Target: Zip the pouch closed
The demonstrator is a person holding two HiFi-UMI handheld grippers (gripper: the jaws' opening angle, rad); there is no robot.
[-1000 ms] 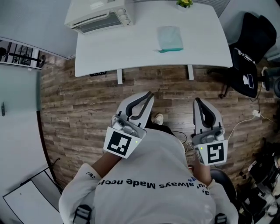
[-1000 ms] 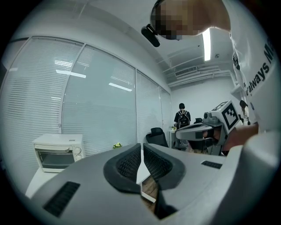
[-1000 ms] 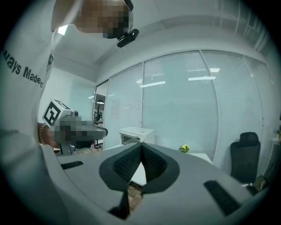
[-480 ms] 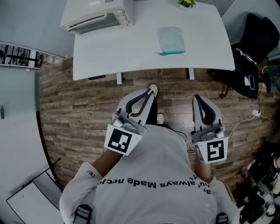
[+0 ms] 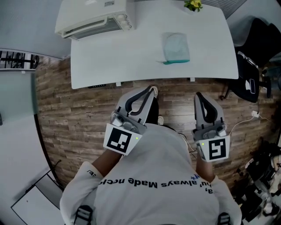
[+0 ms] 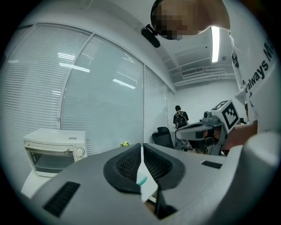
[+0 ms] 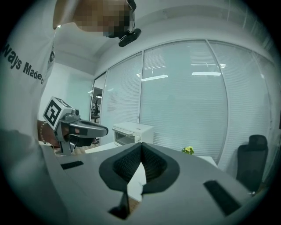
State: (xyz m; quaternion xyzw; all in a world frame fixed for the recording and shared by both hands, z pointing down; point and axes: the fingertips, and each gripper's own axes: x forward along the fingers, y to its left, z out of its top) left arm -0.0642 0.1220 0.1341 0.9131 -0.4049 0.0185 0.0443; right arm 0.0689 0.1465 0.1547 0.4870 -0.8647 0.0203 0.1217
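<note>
Pale translucent flat plastic pouch with a teal zipper edge is lying right of centre on the white rectangular table, with nothing touching it. White boxy toaster oven is sitting at the table's far left corner, small yellow-flowered plant at the far edge. Left gripper and right gripper are hovering over the wood-plank floor by the table's near edge, both clenched, jaws together, gripping nothing.
</note>
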